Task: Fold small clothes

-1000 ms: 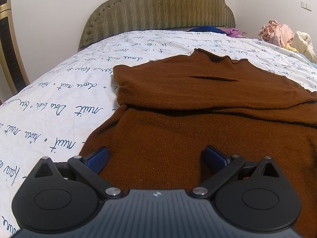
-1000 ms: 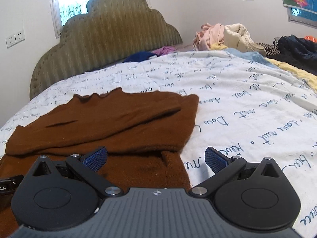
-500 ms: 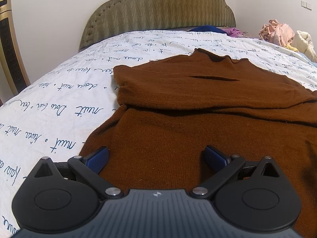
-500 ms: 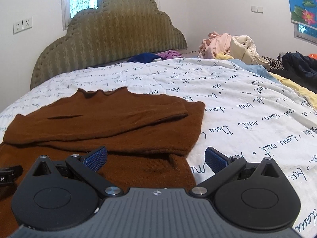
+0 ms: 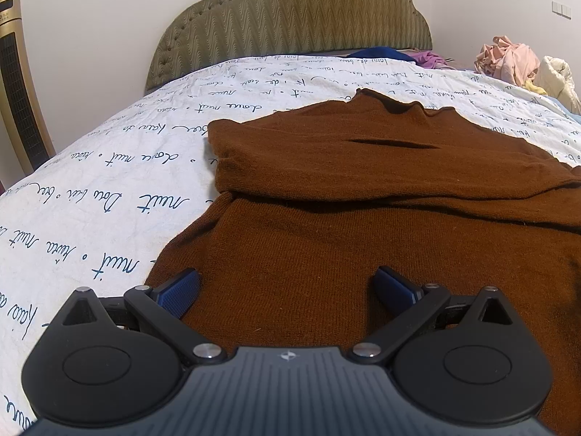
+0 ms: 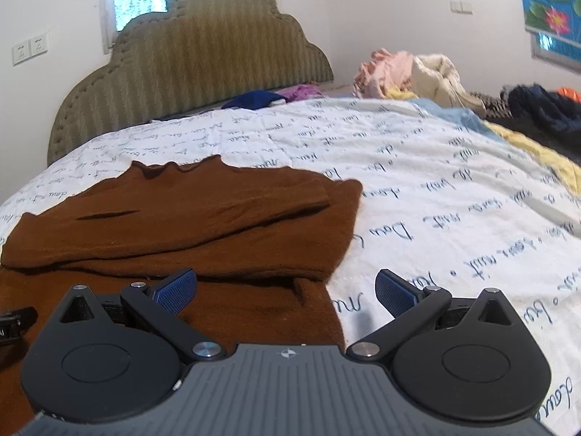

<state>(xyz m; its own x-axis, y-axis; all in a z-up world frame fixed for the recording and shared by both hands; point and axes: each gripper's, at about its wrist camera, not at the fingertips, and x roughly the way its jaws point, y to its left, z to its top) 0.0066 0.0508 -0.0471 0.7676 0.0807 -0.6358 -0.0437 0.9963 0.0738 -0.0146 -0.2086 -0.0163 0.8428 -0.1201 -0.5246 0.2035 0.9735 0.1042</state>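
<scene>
A brown knit sweater lies flat on the bed, its sleeves folded across the chest and its collar toward the headboard. My left gripper hovers open over the sweater's near left part, nothing between its blue pads. In the right wrist view the same sweater fills the left half. My right gripper stands open over the sweater's near right edge, one pad above the knit and the other above the sheet. The left gripper's tip peeks in at the far left edge of that view.
The white bedsheet with blue script covers the bed. A green padded headboard stands at the back. Piles of clothes lie at the far right, with dark garments beyond. A gold-framed appliance stands left of the bed.
The right gripper has tilted and shifted a little, so its view now sits closer over the sweater's right edge. The left gripper has hardly moved. Both stay open.
</scene>
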